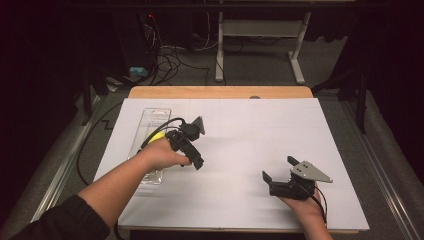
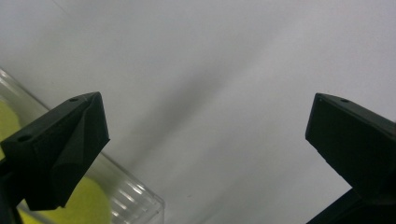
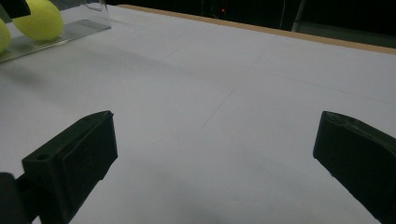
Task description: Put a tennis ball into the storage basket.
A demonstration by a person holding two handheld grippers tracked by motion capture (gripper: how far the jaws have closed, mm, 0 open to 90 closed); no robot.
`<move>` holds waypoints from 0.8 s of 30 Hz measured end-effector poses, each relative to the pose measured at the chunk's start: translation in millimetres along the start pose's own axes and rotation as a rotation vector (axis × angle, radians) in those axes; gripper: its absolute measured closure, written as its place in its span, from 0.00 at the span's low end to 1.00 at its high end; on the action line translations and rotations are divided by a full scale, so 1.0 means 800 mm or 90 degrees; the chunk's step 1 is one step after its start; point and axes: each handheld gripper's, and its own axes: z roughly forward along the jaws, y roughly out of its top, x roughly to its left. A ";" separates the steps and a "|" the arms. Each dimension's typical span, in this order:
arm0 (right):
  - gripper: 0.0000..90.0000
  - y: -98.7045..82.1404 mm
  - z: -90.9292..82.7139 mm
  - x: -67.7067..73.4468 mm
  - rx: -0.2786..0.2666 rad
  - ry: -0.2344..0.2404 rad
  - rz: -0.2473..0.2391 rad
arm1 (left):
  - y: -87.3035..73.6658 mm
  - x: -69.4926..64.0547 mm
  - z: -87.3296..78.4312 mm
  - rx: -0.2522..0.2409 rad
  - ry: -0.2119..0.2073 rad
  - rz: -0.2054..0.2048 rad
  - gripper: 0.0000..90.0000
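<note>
Left gripper (image 1: 192, 142), jaws wide apart and empty, just beside clear plastic tray (image 1: 154, 120) at 9 o'clock on white sheet (image 1: 240, 145); right gripper (image 1: 280, 172), jaws likewise apart and empty, well apart at 4 o'clock. Yellow balls (image 3: 41, 18) lying in tray, ungrasped. Judged early: pickup not yet begun, everything left.
</note>
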 end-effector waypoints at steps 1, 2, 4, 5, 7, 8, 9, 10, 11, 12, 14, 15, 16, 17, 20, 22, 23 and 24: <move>0.00 0.000 0.000 0.000 0.000 0.000 -0.001 | 0.000 0.000 0.004 0.003 -0.001 0.001 0.01; 0.00 0.000 0.000 0.000 0.000 0.000 -0.001 | 0.000 -0.001 0.007 0.003 -0.004 0.000 0.01; 0.00 0.000 0.000 0.000 -0.002 0.001 0.000 | -0.001 -0.002 0.016 0.007 -0.009 0.000 0.01; 0.00 0.000 0.000 0.000 -0.002 0.001 0.000 | -0.001 -0.003 0.019 0.009 -0.010 0.001 0.01; 0.00 0.000 0.000 0.000 -0.002 0.001 0.000 | -0.001 -0.004 0.027 0.010 -0.010 -0.001 0.01; 0.00 0.000 0.000 0.000 -0.002 0.001 0.000 | -0.001 -0.004 0.031 0.010 -0.010 -0.001 0.01; 0.00 0.000 0.000 0.000 -0.002 0.001 -0.001 | -0.002 -0.005 0.033 0.009 -0.012 0.000 0.01; 0.00 0.000 0.000 0.000 -0.002 0.001 -0.002 | -0.002 -0.005 0.036 0.009 -0.013 0.000 0.01; 0.00 0.000 0.000 0.001 -0.002 0.001 -0.002 | -0.002 -0.006 0.039 0.006 -0.013 -0.001 0.01; 0.00 0.000 0.000 0.001 -0.002 0.001 -0.003 | -0.002 -0.007 0.042 0.006 -0.008 -0.001 0.01; 0.00 0.000 0.000 0.001 -0.002 0.002 -0.002 | -0.003 -0.010 0.048 -0.001 -0.002 -0.004 0.01; 0.00 0.000 0.000 0.001 -0.002 0.002 -0.002 | -0.005 -0.012 0.050 -0.010 0.006 -0.001 0.01; 0.00 0.000 0.000 0.001 -0.002 0.002 -0.002 | -0.006 -0.015 0.053 -0.015 0.009 0.002 0.01; 0.00 0.000 0.000 0.001 -0.002 0.002 -0.003 | -0.007 -0.016 0.054 -0.023 0.009 0.003 0.01; 0.00 0.000 -0.001 0.001 -0.002 0.003 0.000 | -0.014 -0.019 0.057 -0.064 0.008 -0.005 0.01; 0.00 0.001 -0.001 0.002 -0.002 0.002 -0.001 | -0.020 -0.021 0.058 -0.093 0.006 -0.008 0.01; 0.00 0.001 -0.001 0.002 -0.002 0.002 0.000 | -0.024 -0.021 0.059 -0.108 0.005 -0.012 0.01; 0.00 0.001 -0.001 0.002 -0.002 0.002 0.000 | -0.028 -0.022 0.060 -0.131 0.006 -0.014 0.01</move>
